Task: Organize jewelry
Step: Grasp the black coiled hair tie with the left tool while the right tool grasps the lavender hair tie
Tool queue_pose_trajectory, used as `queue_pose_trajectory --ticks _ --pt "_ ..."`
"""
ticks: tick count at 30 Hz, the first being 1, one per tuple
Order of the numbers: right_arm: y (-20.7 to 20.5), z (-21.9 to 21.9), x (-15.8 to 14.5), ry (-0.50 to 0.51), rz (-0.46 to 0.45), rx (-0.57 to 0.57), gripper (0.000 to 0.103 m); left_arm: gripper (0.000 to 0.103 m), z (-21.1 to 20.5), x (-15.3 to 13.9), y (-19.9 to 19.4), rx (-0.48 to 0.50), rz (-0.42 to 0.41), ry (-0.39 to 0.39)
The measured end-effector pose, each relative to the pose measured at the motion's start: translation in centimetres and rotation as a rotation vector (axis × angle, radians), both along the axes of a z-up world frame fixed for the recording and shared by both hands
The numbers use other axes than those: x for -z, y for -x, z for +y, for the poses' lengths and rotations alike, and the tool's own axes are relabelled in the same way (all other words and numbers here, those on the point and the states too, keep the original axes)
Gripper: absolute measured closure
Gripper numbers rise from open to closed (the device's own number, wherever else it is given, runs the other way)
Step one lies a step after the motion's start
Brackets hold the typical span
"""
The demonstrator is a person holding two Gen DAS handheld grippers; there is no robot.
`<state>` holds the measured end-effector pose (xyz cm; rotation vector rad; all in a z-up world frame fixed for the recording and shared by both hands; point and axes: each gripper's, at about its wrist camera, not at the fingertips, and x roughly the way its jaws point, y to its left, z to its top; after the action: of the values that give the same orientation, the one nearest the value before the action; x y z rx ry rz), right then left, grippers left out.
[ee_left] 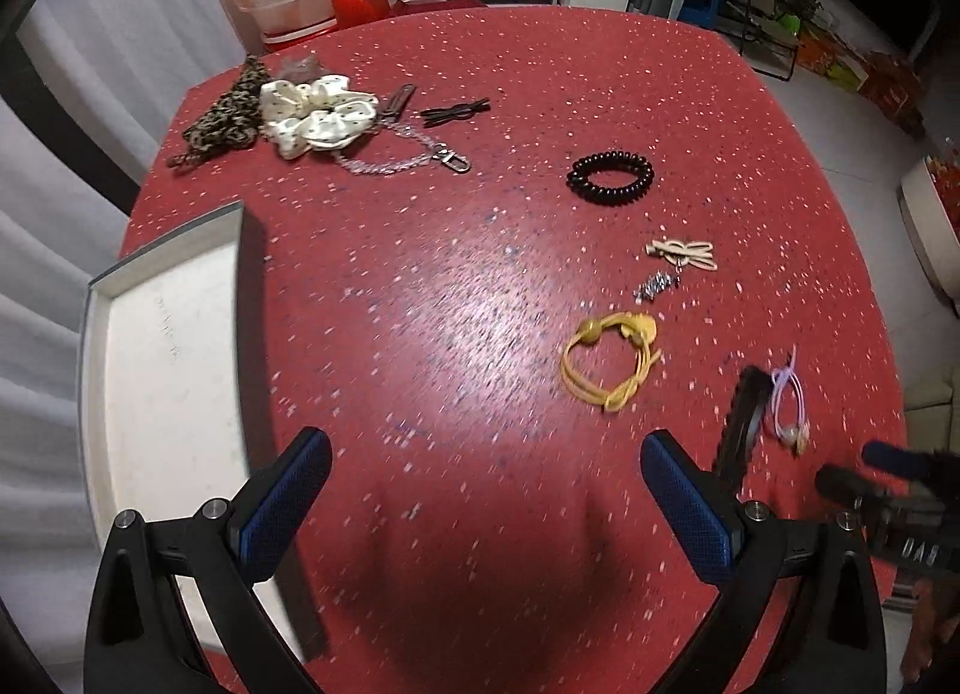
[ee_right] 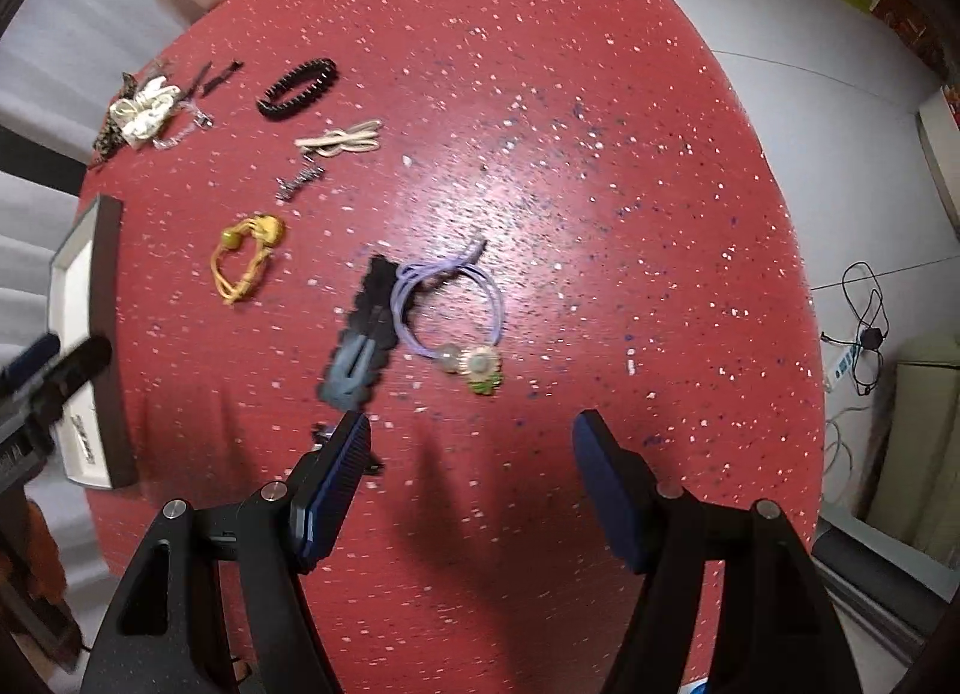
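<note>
Right wrist: black clip (ee_right: 360, 334) touching purple hair tie (ee_right: 447, 307), yellow tie (ee_right: 246, 253) nearby.

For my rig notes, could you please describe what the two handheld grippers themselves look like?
Both look alike. The left gripper and right gripper each have two black, angular plastic arms with triangular cut-outs and round silver bolts at the joints. Their fingers are flat dark blue pads with a fine ribbed texture. Seen from the left camera, the right gripper's body carries white lettering, too blurred to read. No cables or sleeves show.
</note>
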<state>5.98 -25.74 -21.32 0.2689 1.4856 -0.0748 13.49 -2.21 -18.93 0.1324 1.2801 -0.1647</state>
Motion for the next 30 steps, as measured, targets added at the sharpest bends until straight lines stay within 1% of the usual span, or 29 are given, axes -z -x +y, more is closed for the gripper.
queue_pose_trajectory --ticks 7,12,18,21,26,30 --pt "-1.0 0.0 2.1 0.008 0.006 -0.044 0.030 0.000 -3.1 1.8 -1.4 0.070 0.011 0.013" --pt "-1.7 0.5 3.6 0.017 0.010 -0.077 0.030 0.000 -5.4 2.9 -2.8 0.092 0.015 0.028" --pt "-2.5 1.3 4.1 0.095 -0.023 -0.140 0.026 0.000 -7.6 4.2 -4.4 0.126 0.008 0.021" --pt "-3.0 1.6 4.3 0.148 -0.033 -0.152 0.026 0.000 -8.2 4.5 -5.6 0.124 -0.001 0.019" --pt "-4.3 1.2 4.5 0.159 -0.063 -0.133 0.025 0.000 -8.6 4.5 -8.8 0.081 -0.028 0.027" --pt "-4.7 0.1 4.4 0.161 -0.084 -0.126 0.025 0.000 -8.9 5.2 -11.7 0.048 -0.037 0.033"
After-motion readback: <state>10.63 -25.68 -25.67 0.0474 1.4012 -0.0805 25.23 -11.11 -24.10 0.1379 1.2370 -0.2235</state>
